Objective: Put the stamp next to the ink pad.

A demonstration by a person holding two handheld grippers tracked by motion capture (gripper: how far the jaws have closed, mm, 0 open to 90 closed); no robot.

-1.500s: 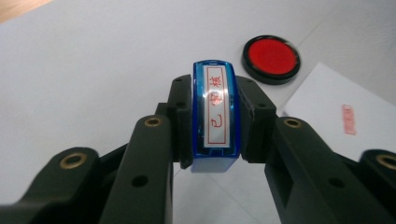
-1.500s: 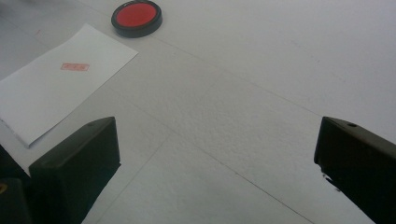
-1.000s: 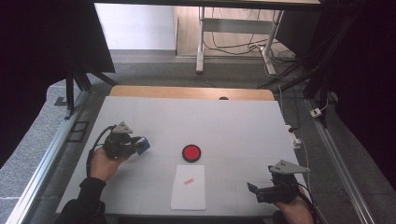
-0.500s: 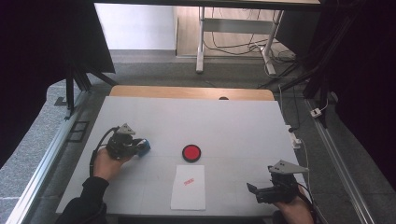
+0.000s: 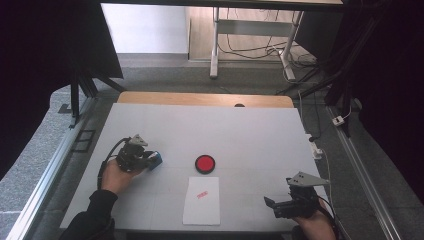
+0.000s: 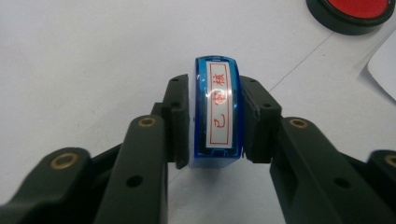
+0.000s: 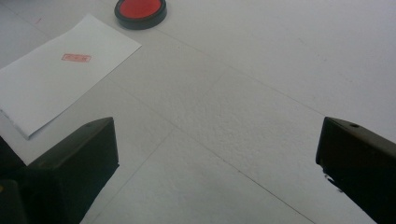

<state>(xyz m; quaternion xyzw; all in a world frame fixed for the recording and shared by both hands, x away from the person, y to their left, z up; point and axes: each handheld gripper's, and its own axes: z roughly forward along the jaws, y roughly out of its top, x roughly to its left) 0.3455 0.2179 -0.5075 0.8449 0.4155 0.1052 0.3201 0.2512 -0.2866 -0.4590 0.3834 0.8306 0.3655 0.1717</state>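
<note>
Left gripper (image 5: pixel 150 161) low over the table (image 5: pixel 260 135), left of the red ink pad (image 5: pixel 205 163) and level with it, blue stamp (image 5: pixel 156 160) at its tip. Same left gripper (image 6: pixel 215 123) seen along its own jaws: jaws nearly closed with the blue stamp (image 6: pixel 215 112) between them, label face with red characters turned toward the camera, long axis pointing away. Jaws just been opening slightly; pads sit right against the stamp's two blue sides, tiny gap at the right pad possible, hard to tell, so grip reads as loosening but not released. Stamp low over or resting on the table, contact underneath not visible. Red ink pad (image 6: pixel 357 14) up and right of the stamp, well apart, black rim, lid off. White paper sheet (image 5: pixel 202 200) just below the ink pad toward the person, near but not touching, small red stamp mark (image 5: pixel 202 194) on its upper half. Corner of the sheet (image 6: pixel 385 70) also right of the stamp, apart. Right gripper (image 5: pixel 272 206) far right of the ink pad near the table's front edge, pointing left toward the sheet. Right gripper (image 7: pixel 217 154) jaws wide apart, nothing between them, bare table below; ink pad (image 7: pixel 140 10) and sheet (image 7: pixel 60 74) with red mark (image 7: pixel 76 57) ahead.
</note>
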